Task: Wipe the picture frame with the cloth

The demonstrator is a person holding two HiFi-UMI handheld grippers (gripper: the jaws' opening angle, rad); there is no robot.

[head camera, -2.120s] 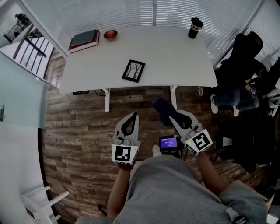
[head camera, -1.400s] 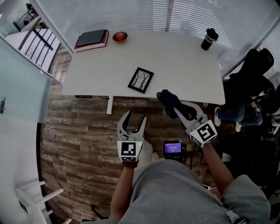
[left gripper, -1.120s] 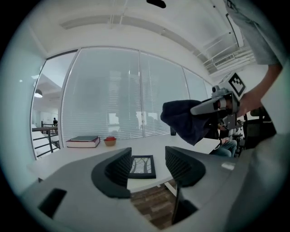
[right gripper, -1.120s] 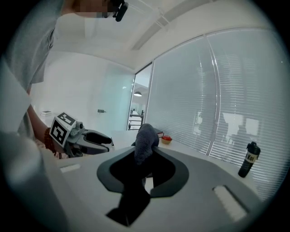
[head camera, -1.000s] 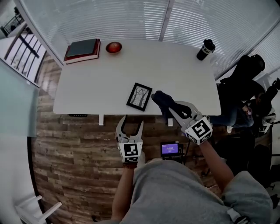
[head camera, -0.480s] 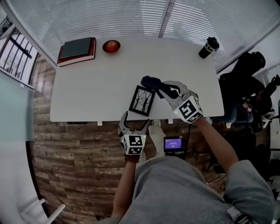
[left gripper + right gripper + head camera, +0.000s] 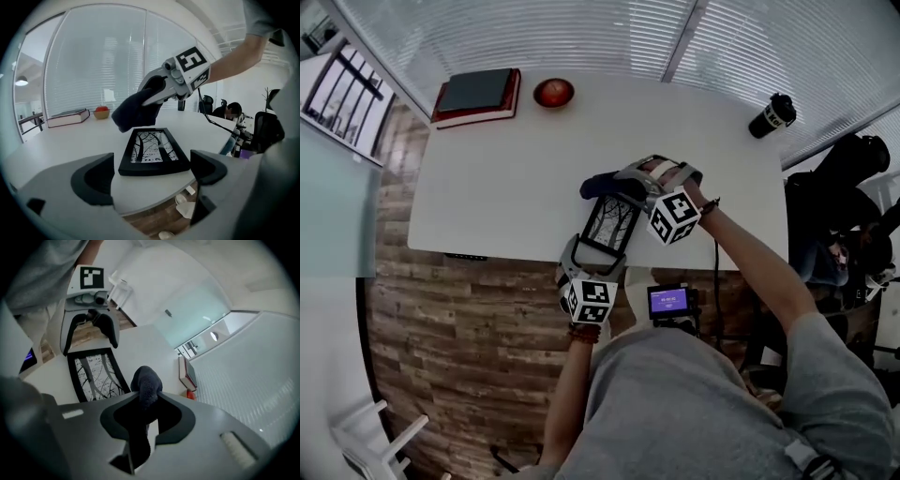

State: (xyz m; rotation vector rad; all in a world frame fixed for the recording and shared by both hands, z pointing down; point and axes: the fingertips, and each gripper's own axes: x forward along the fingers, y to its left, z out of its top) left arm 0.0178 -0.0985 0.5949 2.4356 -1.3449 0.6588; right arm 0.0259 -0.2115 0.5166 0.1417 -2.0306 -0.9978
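White table (image 7: pixel 487 178) holds the picture frame (image 7: pixel 609 225) at its near edge in the head view. Left gripper view: the left gripper (image 7: pixel 152 174) is opening, the frame's near end between its jaws, untouched. Right gripper view: the right gripper (image 7: pixel 145 416) is clenched on the cloth (image 7: pixel 146 383).

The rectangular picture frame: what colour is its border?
Black picture frame; clearest in the left gripper view.

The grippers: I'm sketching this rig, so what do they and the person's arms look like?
Left gripper and right gripper: light grey bodies, curved jaws lined with black pads, each with a white cube bearing black square markers. The left's jaws are opening, the picture frame's near end between them. Grey short-sleeved shirt, forearms bare.
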